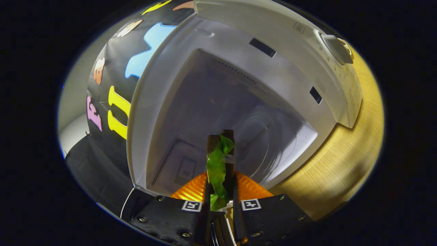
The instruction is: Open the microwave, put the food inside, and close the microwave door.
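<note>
The gripper (220, 143) is clamped on the food (217, 169), its two fingers pressed close on a green leafy top, with an orange ribbed body (191, 191) bulging out on either side beneath them. It is held just at the mouth of the open microwave (235, 65), ahead of the round glass plate (269, 143) on the floor inside. The leafy part looks soft and thin, likely light but apt to slip or tear, so a hold low on it, near the firmer orange body, seems safest. The microwave stands on a wooden counter (344, 164).

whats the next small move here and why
Probably ease the tool forward into the microwave cavity: its door is already open, and the green leafy food is pinched between the fingers, just short of the glass turntable.
</note>
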### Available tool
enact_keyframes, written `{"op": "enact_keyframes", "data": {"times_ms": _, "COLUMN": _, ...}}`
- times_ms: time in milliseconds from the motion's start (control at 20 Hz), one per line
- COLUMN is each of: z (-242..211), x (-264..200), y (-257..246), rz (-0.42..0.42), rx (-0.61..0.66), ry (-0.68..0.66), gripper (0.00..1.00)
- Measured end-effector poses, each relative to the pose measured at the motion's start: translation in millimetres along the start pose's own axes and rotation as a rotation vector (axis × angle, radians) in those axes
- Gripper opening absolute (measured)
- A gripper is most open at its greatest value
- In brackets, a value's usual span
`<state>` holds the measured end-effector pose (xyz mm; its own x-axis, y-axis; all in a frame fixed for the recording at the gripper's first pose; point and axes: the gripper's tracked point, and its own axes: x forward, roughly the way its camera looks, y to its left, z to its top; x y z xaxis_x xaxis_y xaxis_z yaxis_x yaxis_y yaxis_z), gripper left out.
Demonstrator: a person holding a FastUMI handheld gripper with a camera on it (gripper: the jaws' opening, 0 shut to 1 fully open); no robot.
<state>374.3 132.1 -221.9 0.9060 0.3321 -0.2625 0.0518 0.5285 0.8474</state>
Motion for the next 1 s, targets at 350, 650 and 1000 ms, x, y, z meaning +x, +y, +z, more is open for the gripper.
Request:
{"op": "enact_keyframes", "data": {"times_ms": 350, "z": -3.4, "x": -10.1, "y": -15.6, "rz": -0.109, "rx": -0.118, "ry": 0.027, "gripper": 0.97}}
{"op": "enact_keyframes", "data": {"times_ms": 650, "z": 2.0, "x": -60.6, "y": -14.2, "rz": -0.137, "rx": -0.224, "ry": 0.033, "gripper": 0.97}}
{"op": "enact_keyframes", "data": {"times_ms": 1000, "z": 3.9, "x": -169.5, "y": 9.7, "rz": -0.122, "rx": -0.326, "ry": -0.002, "gripper": 0.97}}
